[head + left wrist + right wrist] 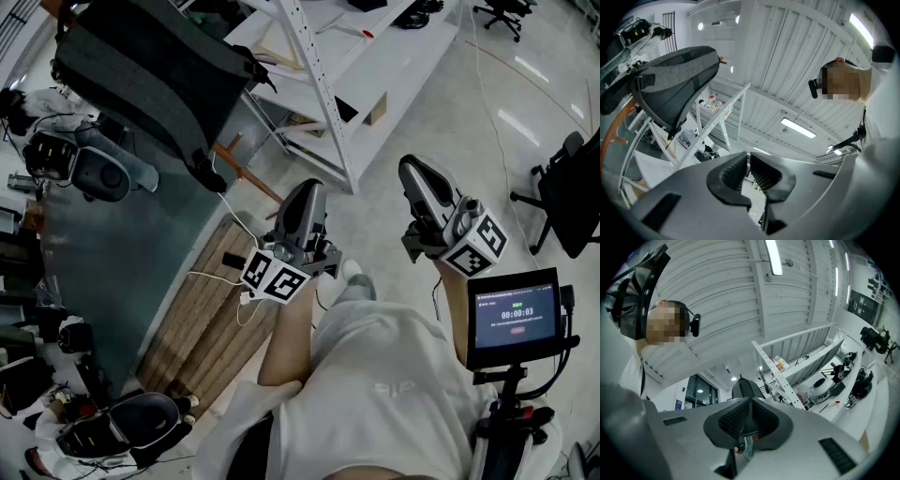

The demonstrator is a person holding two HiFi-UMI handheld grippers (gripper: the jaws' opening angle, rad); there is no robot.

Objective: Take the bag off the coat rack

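I note the grey fabric backpack [150, 70] hanging on the brown wooden coat rack [248, 175], untouched. My left gripper [307, 192] and right gripper [414, 172] sit lower right of the backpack, well apart from it. Both have their jaws together on nothing.

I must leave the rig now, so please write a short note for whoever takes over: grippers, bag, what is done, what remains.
Left gripper: jaws shut, empty.
Right gripper: jaws shut, empty.
Grey bag hangs on the coat rack, up and left of both grippers in the head view; neither touches it.
Done: nothing yet.
Left to do: open the jaws, reach the bag, grip it, lift it off the rack.
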